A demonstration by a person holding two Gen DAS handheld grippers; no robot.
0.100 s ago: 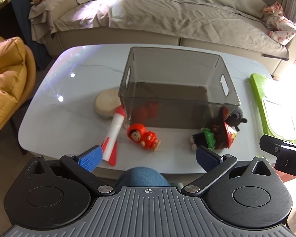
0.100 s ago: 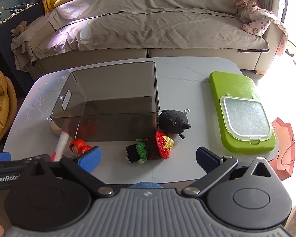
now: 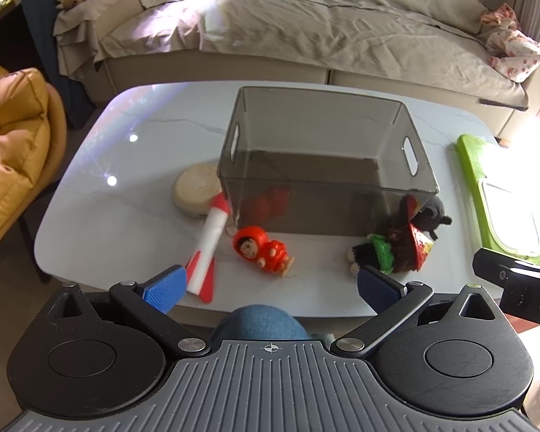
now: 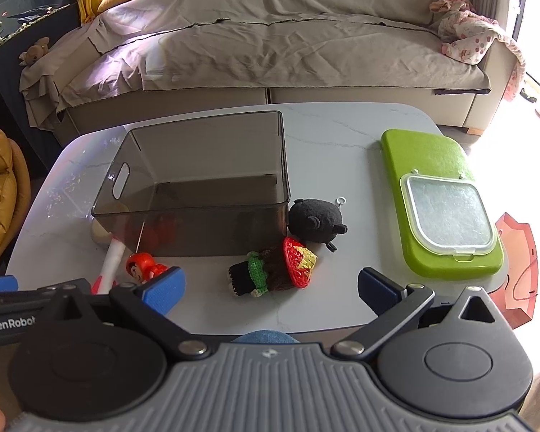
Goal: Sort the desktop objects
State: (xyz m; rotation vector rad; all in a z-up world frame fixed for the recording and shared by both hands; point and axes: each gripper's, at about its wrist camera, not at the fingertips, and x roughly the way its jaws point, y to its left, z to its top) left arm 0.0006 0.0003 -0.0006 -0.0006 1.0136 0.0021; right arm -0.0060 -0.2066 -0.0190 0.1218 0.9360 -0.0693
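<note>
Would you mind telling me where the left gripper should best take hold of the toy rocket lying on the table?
Probably the white body of the toy rocket, around mid-length, coming from above with the jaws across its width. It lies flat, nose toward the grey bin; the red fins flare wide, and the shaft looks narrow and even.

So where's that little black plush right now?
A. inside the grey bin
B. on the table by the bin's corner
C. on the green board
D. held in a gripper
B: the black plush sits on the table against the outer corner of the bin, next to the knitted doll; the bin holds nothing and both grippers are open.
</note>
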